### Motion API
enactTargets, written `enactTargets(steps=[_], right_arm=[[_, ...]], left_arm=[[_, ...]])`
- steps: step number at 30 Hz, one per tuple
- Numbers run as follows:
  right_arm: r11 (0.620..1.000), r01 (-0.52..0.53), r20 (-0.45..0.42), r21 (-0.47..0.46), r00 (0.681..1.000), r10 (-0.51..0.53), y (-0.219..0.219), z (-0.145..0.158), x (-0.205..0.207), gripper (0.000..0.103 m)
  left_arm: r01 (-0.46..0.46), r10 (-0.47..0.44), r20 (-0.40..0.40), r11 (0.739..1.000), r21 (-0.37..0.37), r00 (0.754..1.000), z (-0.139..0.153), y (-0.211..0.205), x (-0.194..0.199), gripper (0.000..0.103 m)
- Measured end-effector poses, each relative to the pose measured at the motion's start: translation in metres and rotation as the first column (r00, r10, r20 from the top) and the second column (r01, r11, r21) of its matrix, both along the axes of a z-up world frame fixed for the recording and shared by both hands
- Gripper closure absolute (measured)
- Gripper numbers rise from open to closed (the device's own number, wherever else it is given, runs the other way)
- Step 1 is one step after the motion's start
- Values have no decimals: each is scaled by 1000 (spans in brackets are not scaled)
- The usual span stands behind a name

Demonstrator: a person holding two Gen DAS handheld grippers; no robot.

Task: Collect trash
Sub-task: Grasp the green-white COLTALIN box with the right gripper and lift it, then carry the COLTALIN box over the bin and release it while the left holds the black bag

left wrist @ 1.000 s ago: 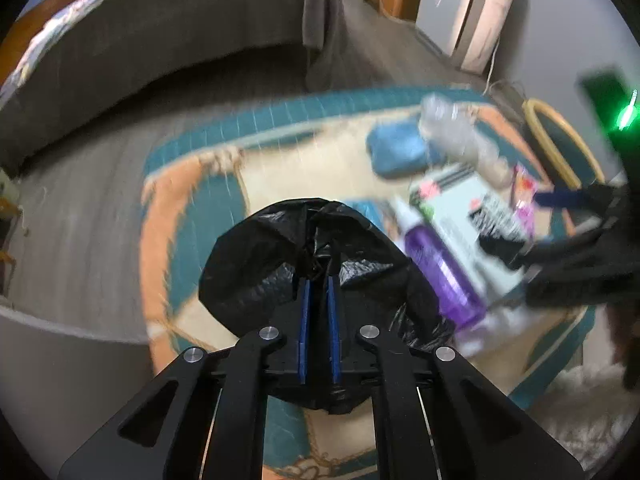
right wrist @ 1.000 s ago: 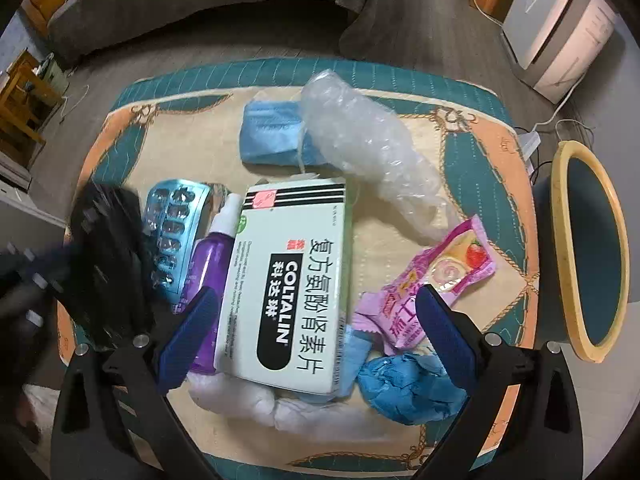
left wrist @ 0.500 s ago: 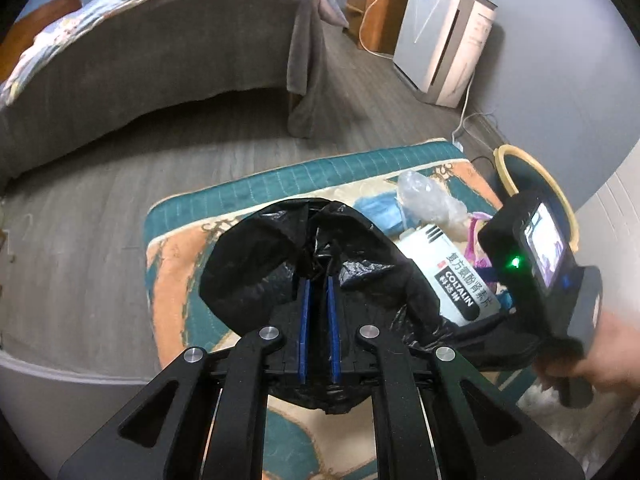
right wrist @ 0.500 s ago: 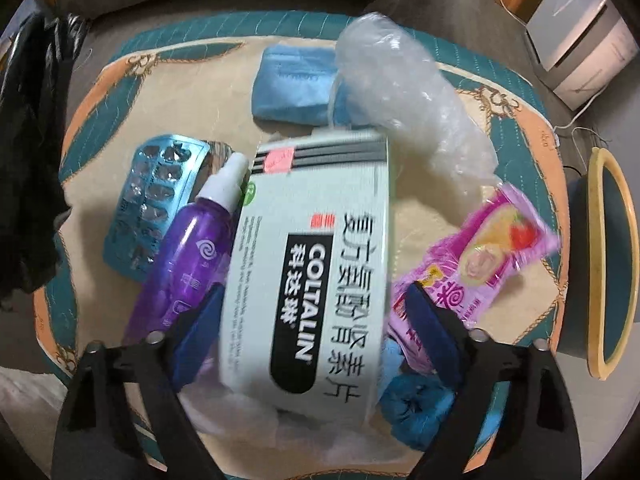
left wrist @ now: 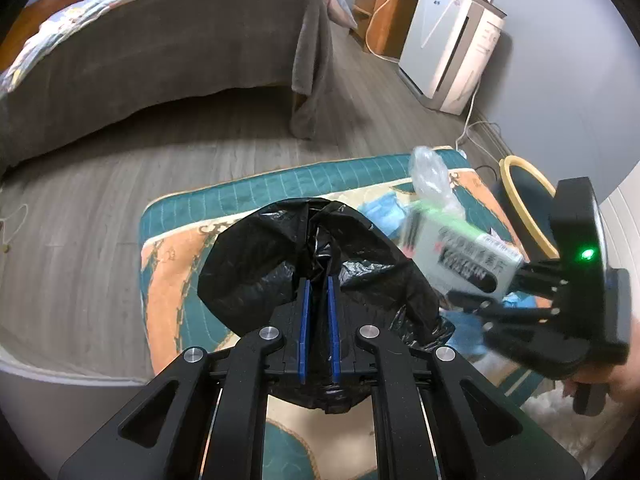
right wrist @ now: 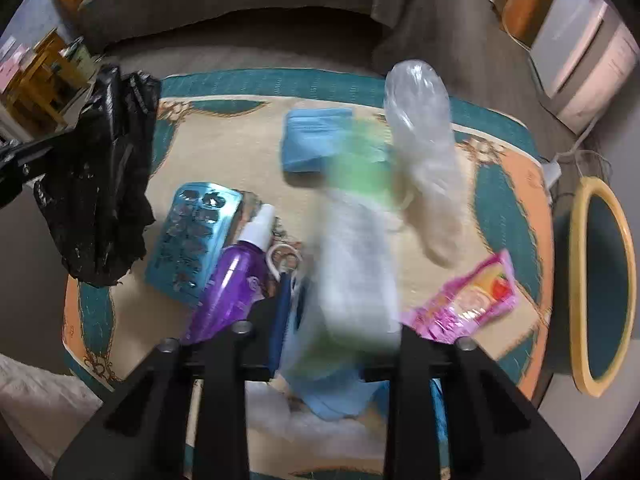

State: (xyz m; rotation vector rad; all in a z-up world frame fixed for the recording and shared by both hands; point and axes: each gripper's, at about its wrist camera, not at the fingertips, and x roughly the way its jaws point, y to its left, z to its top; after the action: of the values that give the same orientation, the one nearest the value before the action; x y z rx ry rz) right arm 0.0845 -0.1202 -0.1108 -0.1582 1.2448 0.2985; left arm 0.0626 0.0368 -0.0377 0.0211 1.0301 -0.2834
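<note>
While the left gripper (left wrist: 319,312) stays clamped on a fold of the black trash bag (left wrist: 280,256), holding it up over the near-left part of the patterned rug (left wrist: 168,264), the right gripper (right wrist: 336,312) has just been closing, and its jaws now pinch the white medicine box (left wrist: 460,256). Box is lifted off the rug, tilted and motion-blurred, just right of the bag. A hand (left wrist: 612,376) grips the right tool's handle.

Left on the rug:
- blue blister pack (right wrist: 192,240), near-left, beside the purple spray bottle (right wrist: 236,280)
- blue face mask (right wrist: 312,140), far centre
- crumpled clear plastic wrap (right wrist: 424,152), far right of the mask
- pink snack wrapper (right wrist: 468,300), right side

Teal bin with yellow rim (right wrist: 576,280) stands on the floor just off the rug's right edge.
</note>
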Motion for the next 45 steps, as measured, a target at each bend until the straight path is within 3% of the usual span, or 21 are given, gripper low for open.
enactTargets(steps=[7, 12, 27, 34, 45], right_arm=[[999, 11, -25, 43, 1000, -10, -19, 2, 3, 84], [997, 11, 11, 73, 1000, -11, -37, 32, -11, 84], [994, 44, 229, 102, 971, -66, -77, 111, -29, 84], [992, 72, 305, 105, 947, -102, -109, 132, -32, 84], [981, 157, 354, 111, 916, -187, -176, 148, -35, 84]], left_arm=[[-3, 3, -6, 1000, 4, 1000, -1, -3, 1, 94], [2, -2, -4, 1000, 10, 1000, -1, -4, 2, 94], [27, -26, 72, 1000, -11, 997, 30, -28, -13, 94], [56, -57, 79, 998, 11, 995, 44, -60, -12, 94], [156, -158, 110, 987, 26, 981, 71, -131, -12, 94]])
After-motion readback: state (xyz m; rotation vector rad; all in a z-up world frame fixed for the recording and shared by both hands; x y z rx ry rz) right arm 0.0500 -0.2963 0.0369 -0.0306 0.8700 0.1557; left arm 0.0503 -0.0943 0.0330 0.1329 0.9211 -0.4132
